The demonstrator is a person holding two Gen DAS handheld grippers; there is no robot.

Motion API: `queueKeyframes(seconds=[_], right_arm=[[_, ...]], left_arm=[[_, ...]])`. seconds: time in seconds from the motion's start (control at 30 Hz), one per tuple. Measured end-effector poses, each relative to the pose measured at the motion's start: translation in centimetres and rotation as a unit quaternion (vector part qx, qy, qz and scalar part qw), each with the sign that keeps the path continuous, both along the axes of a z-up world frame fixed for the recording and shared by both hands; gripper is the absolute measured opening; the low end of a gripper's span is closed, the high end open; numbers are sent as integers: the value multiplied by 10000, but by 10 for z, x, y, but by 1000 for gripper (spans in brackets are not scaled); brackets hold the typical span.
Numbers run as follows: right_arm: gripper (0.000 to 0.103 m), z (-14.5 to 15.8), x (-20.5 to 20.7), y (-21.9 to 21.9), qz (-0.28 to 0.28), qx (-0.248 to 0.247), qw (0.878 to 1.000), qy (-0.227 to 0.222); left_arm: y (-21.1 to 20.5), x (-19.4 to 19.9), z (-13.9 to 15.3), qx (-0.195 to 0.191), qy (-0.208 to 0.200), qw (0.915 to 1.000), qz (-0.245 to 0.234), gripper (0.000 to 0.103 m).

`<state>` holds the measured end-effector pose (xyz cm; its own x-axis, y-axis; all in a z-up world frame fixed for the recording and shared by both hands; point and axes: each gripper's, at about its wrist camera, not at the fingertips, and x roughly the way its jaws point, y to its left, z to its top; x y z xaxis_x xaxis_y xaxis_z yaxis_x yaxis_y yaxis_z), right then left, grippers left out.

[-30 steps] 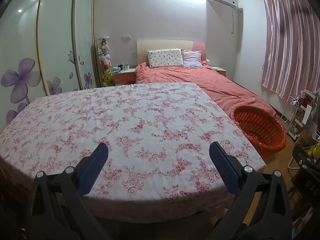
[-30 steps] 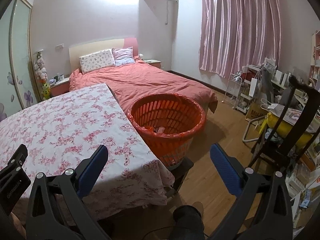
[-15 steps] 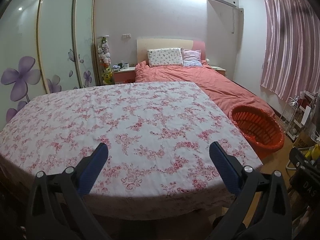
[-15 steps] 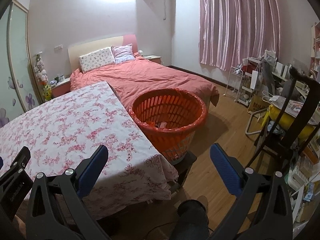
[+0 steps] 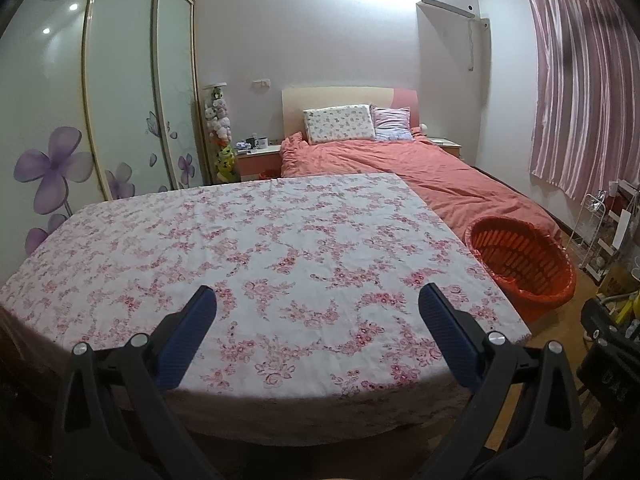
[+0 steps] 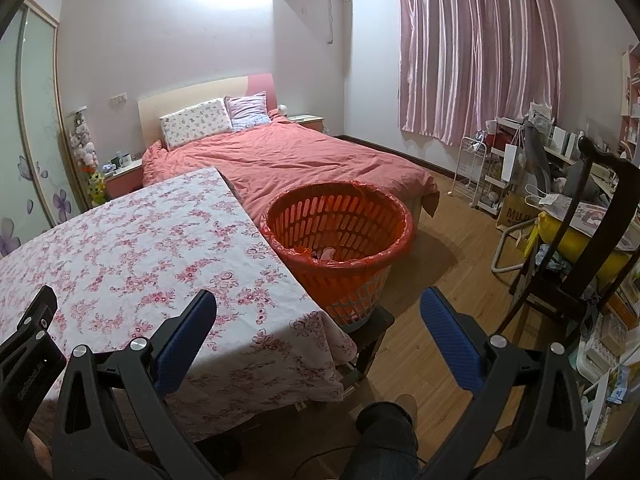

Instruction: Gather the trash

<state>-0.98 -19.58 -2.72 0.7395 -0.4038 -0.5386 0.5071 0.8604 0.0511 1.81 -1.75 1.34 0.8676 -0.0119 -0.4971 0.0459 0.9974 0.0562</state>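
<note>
orange basket [image 6: 340,236], cardboard box [image 6: 514,210] reading "muji"

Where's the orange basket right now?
The basket stands right of the flowered table, against its edge, in front of the bed's foot; the left view shows it at far right.

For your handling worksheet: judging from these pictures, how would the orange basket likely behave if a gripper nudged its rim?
The basket has slotted plastic walls and holds only a few scraps, so it is probably light and would slide easily. It narrows toward its base and seems perched on a low stand, so it might tip. Its thin liner would likely crumple.
</note>
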Motion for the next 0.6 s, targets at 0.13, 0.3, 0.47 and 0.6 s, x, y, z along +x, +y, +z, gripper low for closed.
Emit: queueKeyframes(seconds=[0.13, 0.3, 0.47, 0.6], right_arm=[[101, 0, 0, 0, 2, -3, 10000, 2], [101, 0, 0, 1, 8, -3, 10000, -11], [101, 3, 0, 1, 23, -4, 10000, -32], [101, 2, 0, 1, 20, -4, 10000, -31]], left_arm=[[0, -1, 1, 44, -25, 10000, 35, 99], [0, -2, 3, 38, -31, 10000, 45, 99], [-2, -4, 4, 56, -44, 10000, 25, 99], [-2, -4, 4, 47, -29, 10000, 24, 99]])
